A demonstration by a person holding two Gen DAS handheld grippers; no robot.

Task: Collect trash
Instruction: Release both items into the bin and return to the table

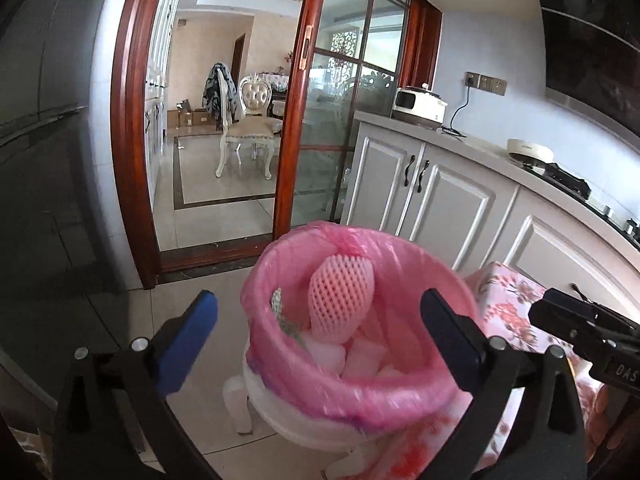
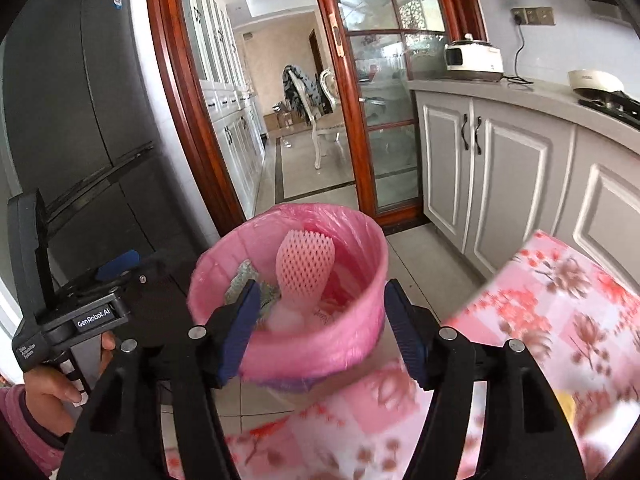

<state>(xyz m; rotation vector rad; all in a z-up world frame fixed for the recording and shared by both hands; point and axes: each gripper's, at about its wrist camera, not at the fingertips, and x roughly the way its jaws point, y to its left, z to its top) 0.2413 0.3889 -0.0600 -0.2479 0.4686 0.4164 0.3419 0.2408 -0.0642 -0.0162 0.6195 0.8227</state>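
A white trash bin lined with a pink bag [image 1: 400,396] stands on the tiled floor; it also shows in the right wrist view [image 2: 320,344]. Inside lie a pink foam fruit net [image 1: 340,300] [image 2: 304,268], white crumpled pieces [image 1: 360,360] and a greenish wrapper [image 2: 244,280]. My left gripper [image 1: 320,332] is open and empty, its fingers straddling the bin's near side above the rim. My right gripper [image 2: 320,320] is open and empty, just in front of the bin. The left gripper's body [image 2: 80,312] shows at the left of the right wrist view.
A table with a pink floral cloth [image 2: 540,320] stands right of the bin. White kitchen cabinets [image 1: 440,200] with a rice cooker [image 1: 418,106] run along the right. A dark fridge [image 2: 80,140] stands at the left. A wooden sliding glass door [image 1: 304,100] opens to a dining room.
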